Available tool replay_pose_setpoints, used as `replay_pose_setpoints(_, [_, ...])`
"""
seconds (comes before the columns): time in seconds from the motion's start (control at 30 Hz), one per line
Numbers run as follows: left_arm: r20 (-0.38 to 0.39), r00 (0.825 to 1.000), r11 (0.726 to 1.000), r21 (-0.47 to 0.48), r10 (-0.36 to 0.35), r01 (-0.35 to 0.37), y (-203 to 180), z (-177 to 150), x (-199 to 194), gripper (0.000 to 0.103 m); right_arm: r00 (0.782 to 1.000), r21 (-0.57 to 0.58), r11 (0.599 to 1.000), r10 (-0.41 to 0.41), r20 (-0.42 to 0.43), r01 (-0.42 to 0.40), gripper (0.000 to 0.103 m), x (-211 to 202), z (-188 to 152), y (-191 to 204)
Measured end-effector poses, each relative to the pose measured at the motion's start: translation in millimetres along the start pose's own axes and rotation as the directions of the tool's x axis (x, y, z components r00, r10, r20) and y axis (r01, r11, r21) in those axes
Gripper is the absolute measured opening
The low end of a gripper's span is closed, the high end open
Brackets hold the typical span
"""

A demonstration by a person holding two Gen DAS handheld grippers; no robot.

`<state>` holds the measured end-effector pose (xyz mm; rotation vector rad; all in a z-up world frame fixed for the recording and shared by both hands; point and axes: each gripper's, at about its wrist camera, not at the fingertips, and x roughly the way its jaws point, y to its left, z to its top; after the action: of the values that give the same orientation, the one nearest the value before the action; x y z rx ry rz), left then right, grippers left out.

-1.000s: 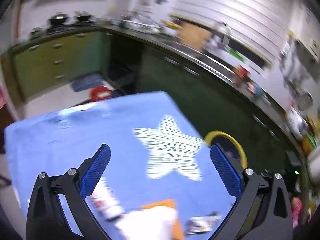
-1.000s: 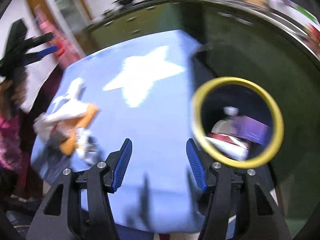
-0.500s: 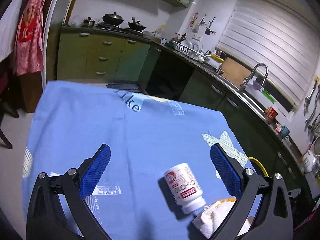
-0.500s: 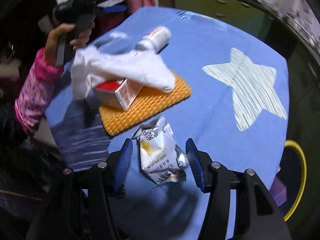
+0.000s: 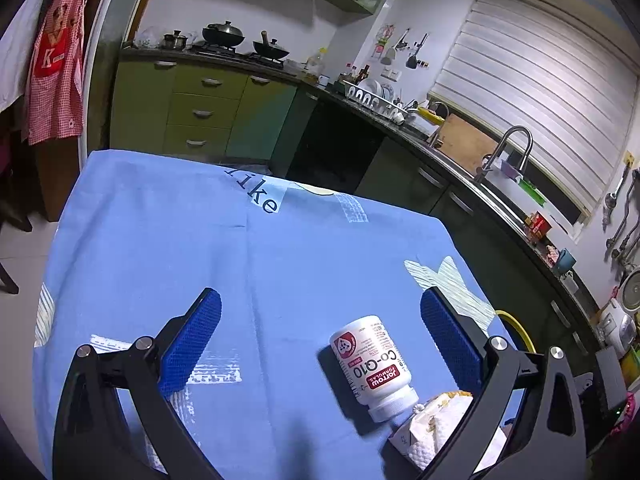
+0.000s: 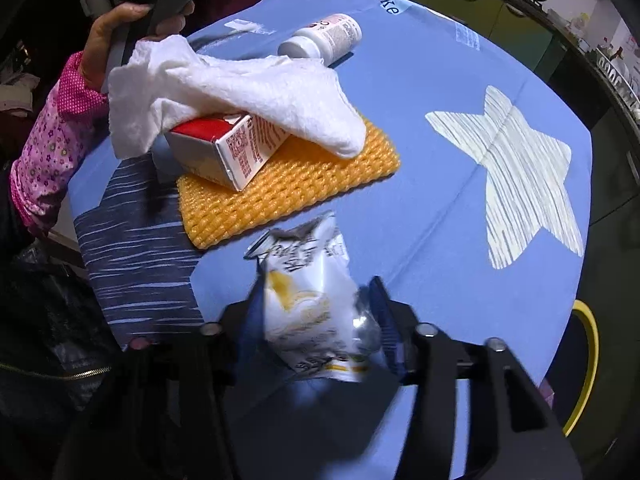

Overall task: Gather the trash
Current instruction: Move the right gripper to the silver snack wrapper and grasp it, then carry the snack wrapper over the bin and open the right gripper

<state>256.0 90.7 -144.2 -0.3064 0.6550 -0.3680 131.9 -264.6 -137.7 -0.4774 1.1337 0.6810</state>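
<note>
Since half a second ago, the right gripper has been closing its fingers around the snack wrapper just below the orange mesh pad; it looks light, crinkly and slippery, best pinched mid-body, while the left gripper stands released.

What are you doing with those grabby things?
A person is clearing trash off a blue tablecloth with tongs in each hand. The right tongs have just been closing around a crinkly white wrapper. The left tongs hang open above a white bottle lying on its side. A paper towel, a red and white box and an orange mat remain.
</note>
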Motion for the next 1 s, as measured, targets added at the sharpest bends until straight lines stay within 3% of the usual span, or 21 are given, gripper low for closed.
replay_pose_setpoints(0.1, [-0.009, 1.0, 1.0, 0.014, 0.01, -0.01, -3, -2, 4, 0.098, 1.0, 0.011, 1.0, -0.009, 0.024, 0.009, 0.035, -4, -1, 0])
replay_pose_setpoints(0.3, [-0.017, 1.0, 1.0, 0.019, 0.009, -0.009, -5, -4, 5, 0.098, 0.996, 0.082, 0.997, -0.005, 0.092, -0.003, 0.035, -24, -12, -10])
replay_pose_setpoints(0.47, [-0.021, 1.0, 1.0, 0.004, 0.009, -0.008, -3, -7, 6, 0.098, 0.983, 0.216, 0.974, -0.097, 0.155, 0.063, 0.035, -56, -33, -45])
replay_pose_setpoints(0.57, [-0.027, 1.0, 1.0, 0.002, 0.011, -0.011, -3, -8, 9, 0.098, 0.967, 0.353, 0.926, -0.197, 0.159, 0.131, 0.036, -80, -55, -85])
replay_pose_setpoints(0.73, [-0.028, 1.0, 1.0, 0.011, 0.014, -0.014, -5, -8, 11, 0.098, 0.938, 0.552, 0.792, -0.342, 0.049, 0.26, 0.036, -89, -95, -158])
replay_pose_setpoints(0.9, [-0.032, 0.999, 1.0, 0.007, 0.016, -0.016, -3, -10, 12, 0.098, 0.929, 0.65, 0.691, -0.363, -0.067, 0.317, 0.037, -68, -124, -210])
replay_pose_setpoints(1.0, [-0.033, 0.999, 1.0, 0.006, 0.016, -0.016, -3, -8, 13, 0.098, 0.921, 0.683, 0.645, -0.374, -0.107, 0.341, 0.044, -57, -133, -228])
